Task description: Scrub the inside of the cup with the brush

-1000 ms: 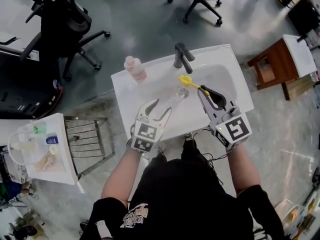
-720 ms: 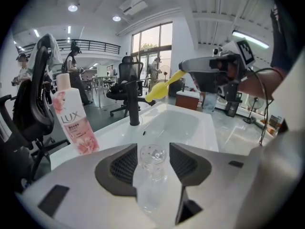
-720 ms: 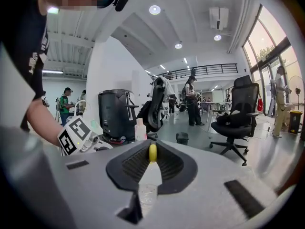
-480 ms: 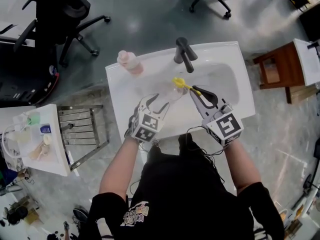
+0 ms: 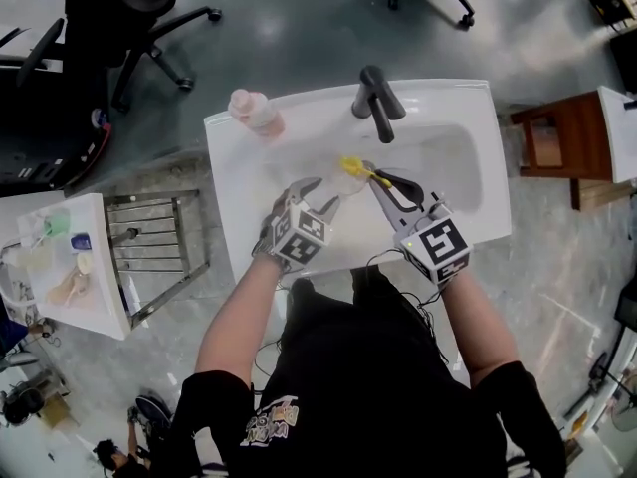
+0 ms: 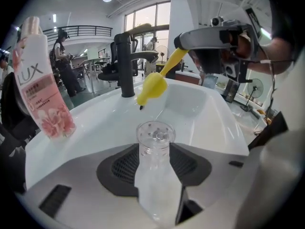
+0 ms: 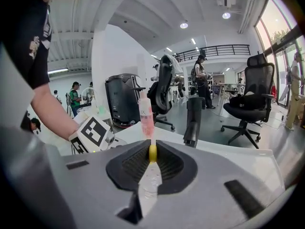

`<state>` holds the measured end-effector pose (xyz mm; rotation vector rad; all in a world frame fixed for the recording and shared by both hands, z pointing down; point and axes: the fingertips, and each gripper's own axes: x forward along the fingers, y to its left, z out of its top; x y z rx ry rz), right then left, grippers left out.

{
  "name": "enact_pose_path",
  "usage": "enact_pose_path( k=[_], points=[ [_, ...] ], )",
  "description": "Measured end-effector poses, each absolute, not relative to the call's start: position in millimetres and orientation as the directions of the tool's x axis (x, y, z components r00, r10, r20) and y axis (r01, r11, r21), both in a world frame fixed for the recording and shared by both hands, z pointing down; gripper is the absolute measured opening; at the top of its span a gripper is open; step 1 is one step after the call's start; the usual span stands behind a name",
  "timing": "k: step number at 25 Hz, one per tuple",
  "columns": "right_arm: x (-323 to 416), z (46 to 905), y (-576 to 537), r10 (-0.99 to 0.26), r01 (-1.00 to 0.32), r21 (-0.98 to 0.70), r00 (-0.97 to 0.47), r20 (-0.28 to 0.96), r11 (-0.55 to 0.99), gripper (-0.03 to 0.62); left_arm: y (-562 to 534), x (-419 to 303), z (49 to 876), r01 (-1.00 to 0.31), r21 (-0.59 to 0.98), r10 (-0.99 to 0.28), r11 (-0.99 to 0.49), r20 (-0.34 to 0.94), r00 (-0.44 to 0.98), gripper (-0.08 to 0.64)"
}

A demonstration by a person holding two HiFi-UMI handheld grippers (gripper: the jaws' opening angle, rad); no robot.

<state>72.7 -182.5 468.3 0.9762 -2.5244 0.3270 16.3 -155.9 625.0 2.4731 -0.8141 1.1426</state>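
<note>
Now: cup (image 6: 153, 144), clear, pinched in left gripper (image 5: 320, 194) fingers over sink (image 5: 237, 172); brush (image 6: 152, 87), yellow, pinched by right gripper (image 5: 378, 179), head near cup's far end. Risk, we reckon: skewed entry w/ brush levers cup loose.

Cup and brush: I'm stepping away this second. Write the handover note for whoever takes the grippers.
Left gripper: shut on the narrow clear cup, held over the white sink.
Right gripper: shut on the handle of the yellow brush.
The brush head is outside the cup, just beyond its far end.
Done: both things gripped and brought close.
Left: get the brush head into the cup and scrub the inside.
</note>
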Motion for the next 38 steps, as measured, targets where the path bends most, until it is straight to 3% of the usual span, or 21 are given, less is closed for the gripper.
enact_pose_path(
  k=[6, 18, 38],
  points=[
    [75.5, 496.0, -184.0, -0.556, -0.675, -0.097, -0.673, 0.488, 0.732, 0.038, -155.4, 14.8, 653.6, -0.6, 0.055, -0.315, -0.798, 0.811, 0.493, 0.186],
    [72.4, 544.2, -183.5, -0.462, -0.643, -0.139, -0.667, 0.584, 0.753, 0.038, -152.3, 13.9, 674.7, -0.568, 0.025, -0.299, -0.822, 0.831, 0.469, 0.058],
    [45.8, 577.3, -161.8, -0.3, -0.555, -0.196, -0.676, 0.673, 0.809, 0.038, -148.2, 15.6, 675.8, -0.543, 0.059, -0.272, -0.838, 0.817, 0.509, 0.046]
  ],
)
